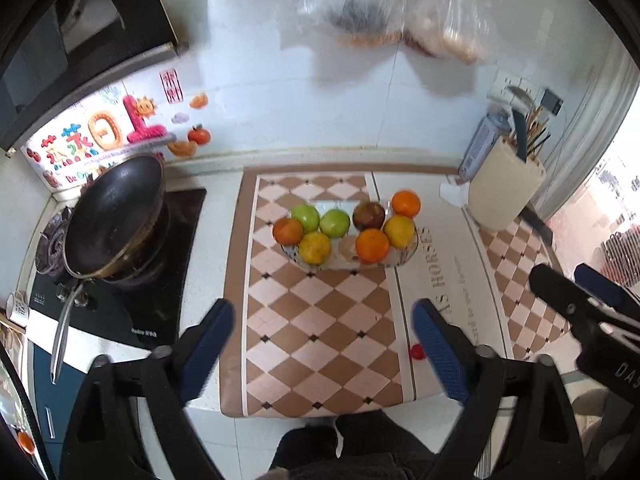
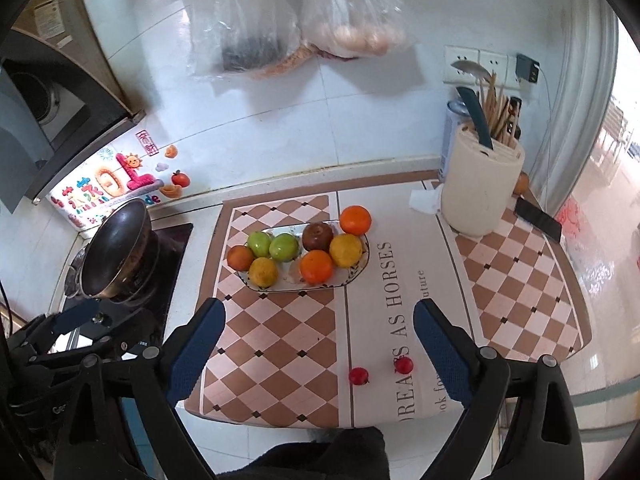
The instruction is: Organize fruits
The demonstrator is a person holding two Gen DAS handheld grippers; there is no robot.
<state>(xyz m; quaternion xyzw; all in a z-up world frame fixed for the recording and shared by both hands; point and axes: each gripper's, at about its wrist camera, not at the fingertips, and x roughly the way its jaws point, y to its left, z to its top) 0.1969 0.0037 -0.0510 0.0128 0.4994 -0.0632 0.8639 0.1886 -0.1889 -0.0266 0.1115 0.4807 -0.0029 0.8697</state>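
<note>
Round fruit heaped on an oval glass platter [image 2: 360, 264] at the far middle of my checkered mat [image 2: 280, 344].
Two glossy green apples [image 2: 274, 245] sit among smooth oranges [image 2: 316, 267]; two small red fruits [image 2: 359, 376] lie nearer me. My left tool [image 1: 324, 320] and right tool [image 2: 318, 320] gape apart, holding nothing, above the worktop [image 2: 600, 320].

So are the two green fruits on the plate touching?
Touching. In the right wrist view the left green fruit and right green fruit press side by side, no gap.

Near mat [image 2: 280, 344] open to you | fruit plate [image 2: 362, 266] blocks far centre | wok [image 2: 116, 252] left | knife block [image 2: 480, 188] far right
</note>
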